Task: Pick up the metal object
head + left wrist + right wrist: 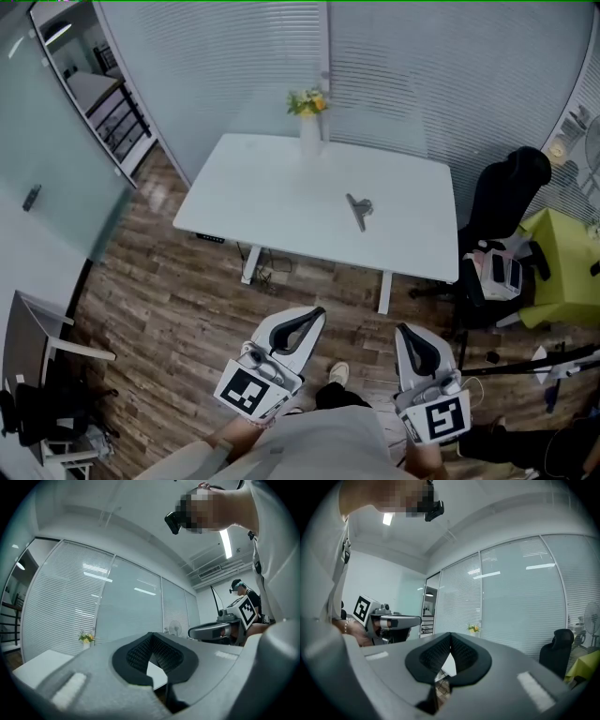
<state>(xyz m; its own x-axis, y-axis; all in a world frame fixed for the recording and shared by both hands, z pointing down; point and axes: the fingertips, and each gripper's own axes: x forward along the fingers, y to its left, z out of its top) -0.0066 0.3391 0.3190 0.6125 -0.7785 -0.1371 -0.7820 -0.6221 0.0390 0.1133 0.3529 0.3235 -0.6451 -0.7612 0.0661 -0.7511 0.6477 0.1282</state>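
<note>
The metal object (358, 209), a small grey clamp-like piece, lies right of centre on the white table (262, 202), well ahead of both grippers. My left gripper (316, 313) and right gripper (403, 330) are held side by side over the wooden floor, short of the table's near edge, both pointing toward it. In the left gripper view the left gripper (151, 634) has its black pads meeting at the tip with nothing between them. The right gripper (451, 634) looks the same in its own view, shut and empty. Neither gripper view shows the metal object.
A vase of yellow flowers (309, 112) stands at the table's far edge. A black office chair (506, 192) and a lime-green piece of furniture (562, 258) sit right of the table. Glass walls with blinds enclose the back; a grey cabinet (28, 347) is at left.
</note>
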